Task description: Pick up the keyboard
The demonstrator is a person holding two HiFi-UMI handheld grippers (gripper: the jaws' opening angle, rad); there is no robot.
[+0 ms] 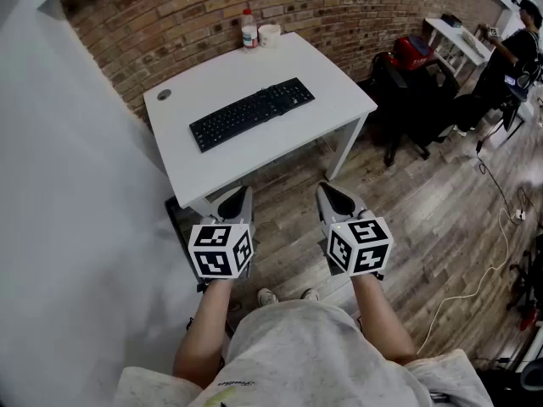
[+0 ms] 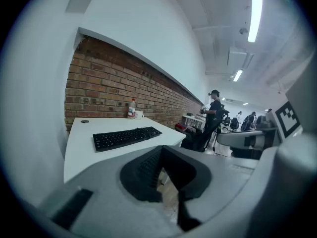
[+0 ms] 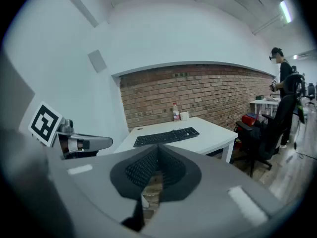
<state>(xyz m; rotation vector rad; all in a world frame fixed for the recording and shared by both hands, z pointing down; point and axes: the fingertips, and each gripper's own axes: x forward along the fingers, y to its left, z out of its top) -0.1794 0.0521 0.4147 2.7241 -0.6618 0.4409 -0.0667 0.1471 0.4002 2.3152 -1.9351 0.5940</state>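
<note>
A black keyboard (image 1: 251, 113) lies slantwise in the middle of a white table (image 1: 339, 87); it also shows in the left gripper view as the keyboard (image 2: 126, 137) and in the right gripper view as the keyboard (image 3: 166, 136). My left gripper (image 1: 238, 195) and right gripper (image 1: 329, 192) hover side by side over the floor, short of the table's near edge. Both are shut and hold nothing. Each points towards the table, a good way from the keyboard.
A bottle (image 1: 249, 30) and a white cup (image 1: 269, 34) stand at the table's far edge by the brick wall. A small round grommet (image 1: 164, 94) sits at the far left corner. To the right are a black office chair (image 1: 407, 100), a person (image 1: 509, 58) and floor cables.
</note>
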